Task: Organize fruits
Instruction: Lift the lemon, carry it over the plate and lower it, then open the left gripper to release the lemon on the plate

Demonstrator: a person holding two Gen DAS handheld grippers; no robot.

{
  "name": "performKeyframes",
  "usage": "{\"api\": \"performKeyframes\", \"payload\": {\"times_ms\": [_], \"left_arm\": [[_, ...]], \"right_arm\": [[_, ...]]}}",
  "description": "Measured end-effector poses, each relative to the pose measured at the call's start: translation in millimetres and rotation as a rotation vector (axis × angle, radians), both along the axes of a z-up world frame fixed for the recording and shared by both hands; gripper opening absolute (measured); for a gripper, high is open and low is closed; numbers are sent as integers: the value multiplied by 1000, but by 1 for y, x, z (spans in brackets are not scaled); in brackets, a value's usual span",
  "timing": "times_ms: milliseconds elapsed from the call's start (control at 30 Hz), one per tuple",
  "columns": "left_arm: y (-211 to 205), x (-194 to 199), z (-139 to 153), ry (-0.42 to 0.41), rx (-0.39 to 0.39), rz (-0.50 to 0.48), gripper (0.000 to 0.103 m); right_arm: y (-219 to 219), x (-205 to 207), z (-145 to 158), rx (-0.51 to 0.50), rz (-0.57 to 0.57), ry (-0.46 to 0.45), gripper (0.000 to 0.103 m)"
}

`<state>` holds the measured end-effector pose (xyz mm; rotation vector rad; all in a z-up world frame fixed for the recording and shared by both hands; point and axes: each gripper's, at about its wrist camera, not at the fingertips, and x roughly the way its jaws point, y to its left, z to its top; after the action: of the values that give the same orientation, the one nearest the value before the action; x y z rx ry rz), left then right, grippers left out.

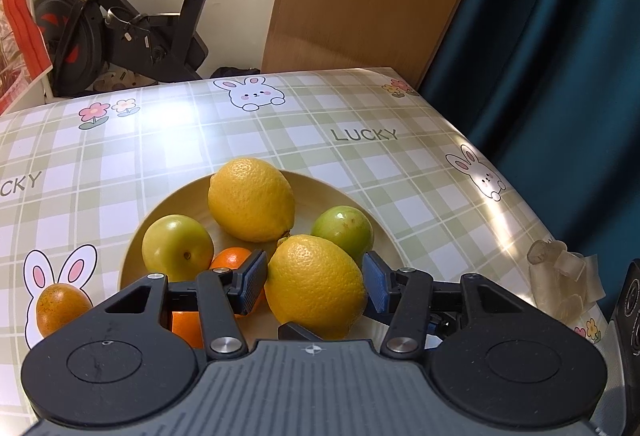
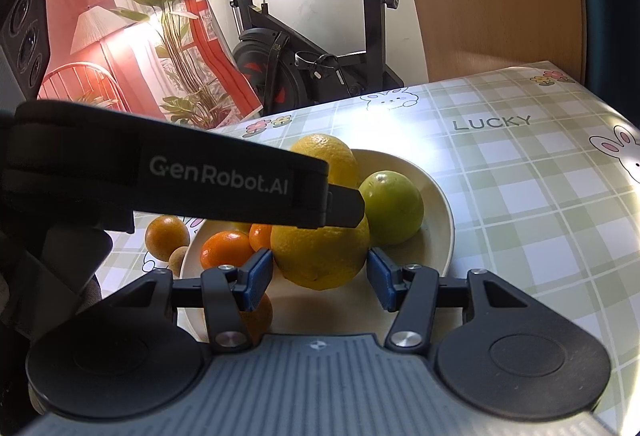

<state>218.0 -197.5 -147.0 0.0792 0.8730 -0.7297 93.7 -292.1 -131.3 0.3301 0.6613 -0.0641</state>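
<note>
My left gripper (image 1: 315,282) sits low over the plate (image 1: 320,187) with its blue pads either side of the near lemon (image 1: 316,286). The pads look to be touching or just off the peel, and I cannot tell whether they are gripping it or have let it go.

My right gripper (image 2: 320,274) is spread wide and holds nothing. It is aimed at the same lemon, with clear gaps on both sides.

Most of the fruit is already gathered on the plate: a second lemon (image 1: 251,199) at the back, two green fruits (image 1: 177,248) (image 1: 343,230), and the oranges (image 2: 227,250) tucked by my left pad. As I judge it, the job is well along.

What is left lies on the tablecloth (image 1: 400,163) just beside the plate: one speckled orange fruit (image 1: 63,308) and, seen from my right hand, a small tan fruit (image 2: 179,260) next to it.
</note>
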Motion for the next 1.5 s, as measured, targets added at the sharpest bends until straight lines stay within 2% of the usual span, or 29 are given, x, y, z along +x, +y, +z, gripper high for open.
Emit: {"api": "performKeyframes", "payload": {"times_ms": [500, 833, 1100, 1500], "left_arm": [[-1, 5, -3, 3, -3, 19, 55], [8, -5, 10, -32, -22, 19, 56], [34, -15, 26, -70, -33, 53, 56], [99, -33, 51, -107, -67, 149, 57]], "right_arm": [[4, 11, -3, -25, -3, 35, 56], [4, 7, 3, -52, -12, 36, 58], [6, -3, 14, -69, -24, 13, 60], [30, -16, 32, -98, 23, -39, 60]]}}
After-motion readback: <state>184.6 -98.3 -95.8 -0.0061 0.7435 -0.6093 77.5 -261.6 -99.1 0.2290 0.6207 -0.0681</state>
